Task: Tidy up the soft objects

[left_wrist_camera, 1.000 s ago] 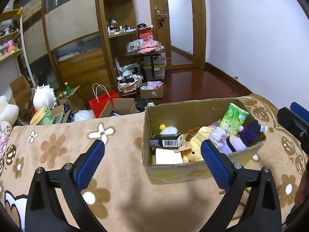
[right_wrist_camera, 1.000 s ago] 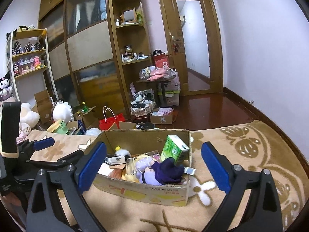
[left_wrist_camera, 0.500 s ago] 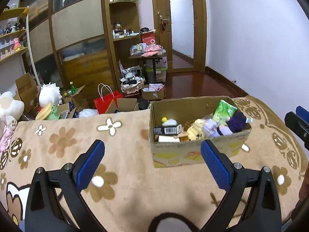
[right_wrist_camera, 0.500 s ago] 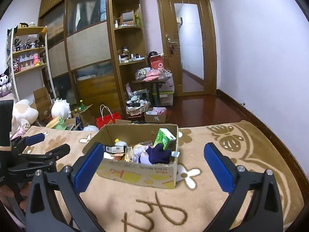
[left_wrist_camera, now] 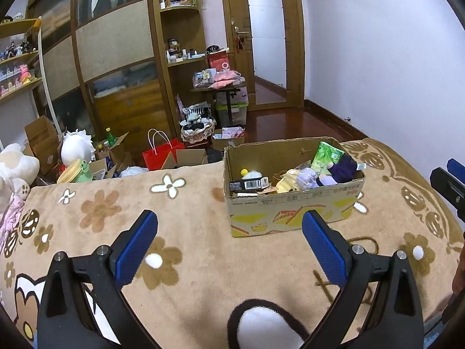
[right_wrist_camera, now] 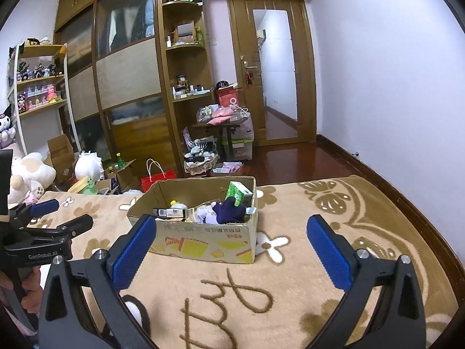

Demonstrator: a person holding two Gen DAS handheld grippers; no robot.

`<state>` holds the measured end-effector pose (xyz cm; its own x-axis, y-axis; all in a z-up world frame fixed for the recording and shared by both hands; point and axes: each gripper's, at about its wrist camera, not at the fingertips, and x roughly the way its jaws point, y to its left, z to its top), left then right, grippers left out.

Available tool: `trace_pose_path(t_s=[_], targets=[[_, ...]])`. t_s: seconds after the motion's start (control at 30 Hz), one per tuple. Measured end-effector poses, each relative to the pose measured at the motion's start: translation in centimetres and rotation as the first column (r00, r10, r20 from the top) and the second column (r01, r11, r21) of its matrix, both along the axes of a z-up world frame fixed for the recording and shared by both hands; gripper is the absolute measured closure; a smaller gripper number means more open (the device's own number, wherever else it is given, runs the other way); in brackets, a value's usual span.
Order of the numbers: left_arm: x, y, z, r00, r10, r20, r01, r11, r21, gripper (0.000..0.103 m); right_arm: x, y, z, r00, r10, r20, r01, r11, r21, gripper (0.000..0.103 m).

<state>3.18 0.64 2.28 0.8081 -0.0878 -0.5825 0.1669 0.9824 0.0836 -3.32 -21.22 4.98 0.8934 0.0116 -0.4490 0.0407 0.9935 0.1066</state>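
The cardboard box (left_wrist_camera: 293,203) sits on the tan flower-print blanket (left_wrist_camera: 189,226), ahead of my left gripper (left_wrist_camera: 229,241) & a bit to its right; from my right gripper (right_wrist_camera: 232,247) it's ahead & a bit left. Both grippers are apart from the box, nothing touching it.

Inside the box, packed toward its right end: a dark purple plush (left_wrist_camera: 343,168) next to a pale lilac plush (left_wrist_camera: 308,179), a yellow soft toy (left_wrist_camera: 286,183) beside those, and a green tissue pack (left_wrist_camera: 328,155) standing tilted against the far right corner. At the left end there's a small black box w/ barcode (left_wrist_camera: 250,184) and behind it a white fluffy thing w/ a yellow ball (left_wrist_camera: 250,173). Can't tell what lies under them.

My left gripper: released, blue pads (left_wrist_camera: 136,245) spread wide, nothing between them, hovering over the blanket. My right gripper: same, released & empty, pads (right_wrist_camera: 328,251) wide apart. In the right wrist view my left gripper shows far left, w/ a hand (right_wrist_camera: 27,293) on its grip.

Further out, past the bed edge: a red paper bag (left_wrist_camera: 162,157), open cartons, a white round plush (left_wrist_camera: 77,145) & a cream plush (left_wrist_camera: 17,165) off to my left. Beyond that, wood wardrobe w/ shelves (left_wrist_camera: 122,58), a small cluttered table (left_wrist_camera: 221,87), the door (left_wrist_camera: 267,43) and dark wood floor.
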Motion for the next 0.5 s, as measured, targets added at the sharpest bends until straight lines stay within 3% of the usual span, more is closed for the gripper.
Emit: trace_pose_path(t_s=[0.5], targets=[[-0.2, -1.1, -0.1, 0.999, -0.014, 0.033, 0.012, 0.999, 0.047, 0.004, 0.7, -0.1, -1.6, 1.0, 0.004, -0.018, -0.005, 0.999, -0.033, 0.0]])
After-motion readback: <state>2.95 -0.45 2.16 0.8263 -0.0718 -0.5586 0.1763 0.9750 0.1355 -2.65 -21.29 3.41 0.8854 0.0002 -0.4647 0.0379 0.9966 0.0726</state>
